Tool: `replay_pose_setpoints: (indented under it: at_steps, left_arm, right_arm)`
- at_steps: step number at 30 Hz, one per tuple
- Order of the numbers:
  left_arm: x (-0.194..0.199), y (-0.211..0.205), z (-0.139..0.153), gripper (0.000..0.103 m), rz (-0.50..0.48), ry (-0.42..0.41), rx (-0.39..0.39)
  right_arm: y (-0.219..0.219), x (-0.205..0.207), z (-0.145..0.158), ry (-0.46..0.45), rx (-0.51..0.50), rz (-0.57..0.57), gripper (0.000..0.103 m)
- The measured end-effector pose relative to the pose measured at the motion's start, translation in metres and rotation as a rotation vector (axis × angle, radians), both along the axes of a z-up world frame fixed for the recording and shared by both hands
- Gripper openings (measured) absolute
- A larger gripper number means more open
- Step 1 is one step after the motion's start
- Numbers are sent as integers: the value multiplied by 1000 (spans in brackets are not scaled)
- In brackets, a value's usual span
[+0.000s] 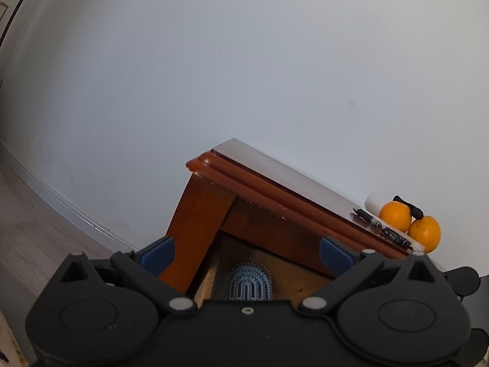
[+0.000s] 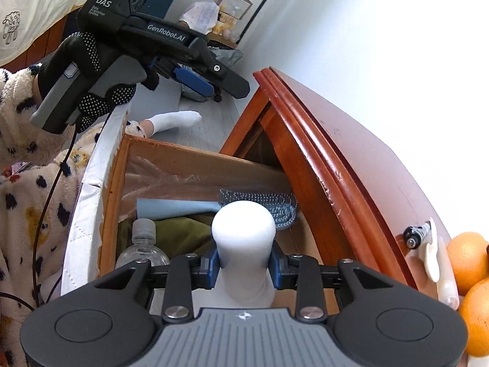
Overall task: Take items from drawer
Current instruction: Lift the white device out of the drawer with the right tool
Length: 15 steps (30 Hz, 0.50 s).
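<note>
The wooden drawer (image 2: 171, 159) stands pulled out from the reddish-brown nightstand (image 2: 324, 165). My right gripper (image 2: 244, 267) is shut on a white bottle (image 2: 243, 229) and holds it above the drawer. In the drawer lie a grey-blue hairbrush (image 2: 275, 203), a clear water bottle (image 2: 142, 244), a light blue sheet (image 2: 174, 209) and olive cloth (image 2: 183, 229). My left gripper (image 1: 246, 252) is open and empty above the drawer's far end; it shows in the right wrist view (image 2: 214, 84) too. The hairbrush (image 1: 249, 281) lies below it.
On the nightstand top (image 1: 275, 171) lie a black pen (image 1: 382, 227), two oranges (image 1: 395, 215) and a white item (image 2: 434, 257). A white wall (image 1: 214, 61) is behind. A white quilted edge (image 2: 88, 189) borders the drawer's left side.
</note>
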<state>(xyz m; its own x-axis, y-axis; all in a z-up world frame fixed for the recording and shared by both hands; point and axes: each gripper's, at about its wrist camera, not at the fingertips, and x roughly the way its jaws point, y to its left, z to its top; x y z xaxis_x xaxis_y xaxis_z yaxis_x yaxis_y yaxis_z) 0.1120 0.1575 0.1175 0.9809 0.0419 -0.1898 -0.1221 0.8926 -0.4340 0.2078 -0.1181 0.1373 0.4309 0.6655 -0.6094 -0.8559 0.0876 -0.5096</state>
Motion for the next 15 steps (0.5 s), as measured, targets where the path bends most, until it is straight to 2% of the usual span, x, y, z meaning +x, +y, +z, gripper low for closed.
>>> replay_pose_setpoints:
  at_steps: [2,9,15]
  left_arm:
    - [1,-2,0,102,-1,2,19]
    - [0,-1,-1,102,-4,-5,1]
    - [-1,-2,-1,102,9,-4,7]
  right_arm:
    - [-1,-3,2,-4,5,-29,34]
    - [-12,-12,13,4,59,-126,34]
    - [-23,-30,20,-64,112,-234,34]
